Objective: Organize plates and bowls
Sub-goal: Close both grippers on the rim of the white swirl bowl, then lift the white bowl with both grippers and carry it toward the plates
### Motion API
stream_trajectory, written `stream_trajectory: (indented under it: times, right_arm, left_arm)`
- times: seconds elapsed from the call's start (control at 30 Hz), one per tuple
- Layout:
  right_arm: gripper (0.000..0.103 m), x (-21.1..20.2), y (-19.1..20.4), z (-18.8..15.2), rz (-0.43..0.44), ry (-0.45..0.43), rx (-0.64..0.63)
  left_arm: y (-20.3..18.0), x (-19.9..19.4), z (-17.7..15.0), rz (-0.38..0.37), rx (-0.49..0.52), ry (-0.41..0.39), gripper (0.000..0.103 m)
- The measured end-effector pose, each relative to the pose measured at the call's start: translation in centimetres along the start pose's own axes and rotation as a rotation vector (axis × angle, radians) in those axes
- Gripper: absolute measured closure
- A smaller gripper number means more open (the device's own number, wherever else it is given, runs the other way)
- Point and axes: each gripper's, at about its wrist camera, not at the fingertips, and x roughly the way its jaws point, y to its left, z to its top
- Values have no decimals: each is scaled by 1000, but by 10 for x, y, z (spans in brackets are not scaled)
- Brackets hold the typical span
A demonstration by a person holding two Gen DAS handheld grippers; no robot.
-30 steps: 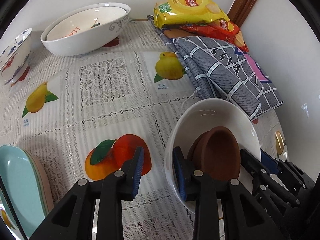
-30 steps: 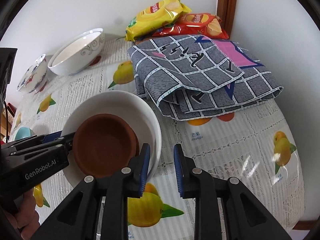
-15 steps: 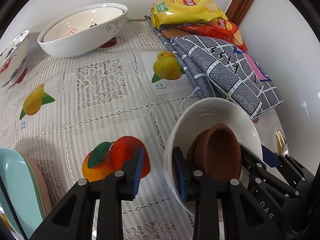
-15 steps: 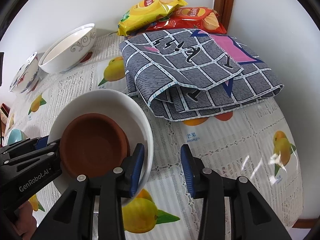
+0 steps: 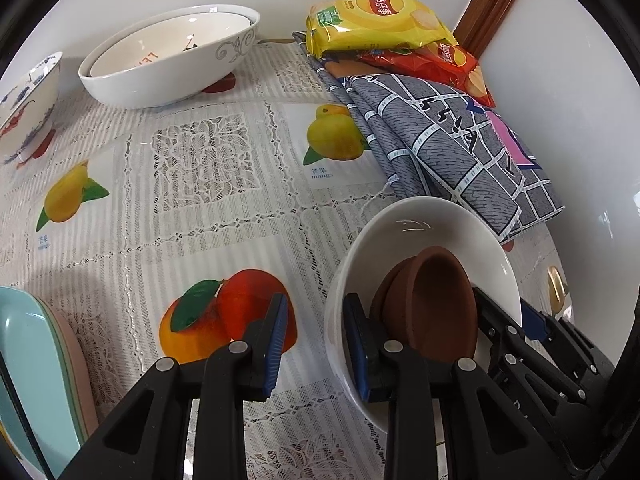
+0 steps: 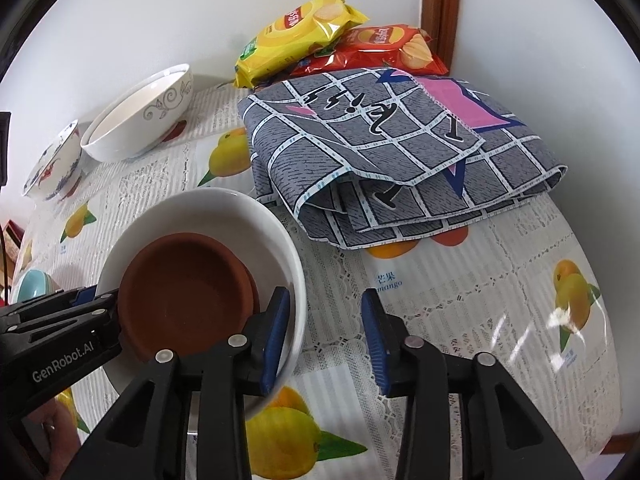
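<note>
Both claws straddle the white bowl's rim

The white bowl (image 6: 208,216) with brown dishes (image 6: 184,292) sits at seven o'clock of the folded cloth (image 6: 400,152). The left claw (image 5: 316,340) stands parted; the right claw (image 6: 324,336), closing, grips nothing. Uneven pinching could tip the bowl and spill the dishes onto the bench (image 5: 200,208).

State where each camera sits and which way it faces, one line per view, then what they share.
Left wrist: on the left gripper, facing down across the table toward the wall; its jaws straddle the white bowl rim; the right gripper shows at right.
Right wrist: on the right gripper, facing down toward the folded cloth; its jaws are closing with the bowl's rim between them; the left gripper and a hand show at left.
Shared: white bowl, brown dishes inside, cloth, chip bags.
</note>
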Motion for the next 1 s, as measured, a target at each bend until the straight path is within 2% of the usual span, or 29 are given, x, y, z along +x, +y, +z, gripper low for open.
stream_trajectory:
  times: [0.1,0.37,0.43,0.5,0.57,1.0]
  right_arm:
    - [71,1,-1,0,7,11,28]
    - [72,2,-1,3,13,42,31]
    - [77,2,-1,2,40,40,37]
    - [89,1,3,1,57,37,34]
    - [93,-1,8,-1,40,30,24]
    - [94,-12,11,-13,62,58,92]
  left_arm:
    - [-3,0,0,6,16,-2,78]
    - [1,1,0,-12,-25,15,79]
    - [-1,1,-1,-34,-17,4,89]
    - [-6,0,-2,-31,-6,-7,93]
    - [-7,0,-3,-22,-3,-12,93]
    - [5,-12,-22,-33,-35,-5,93]
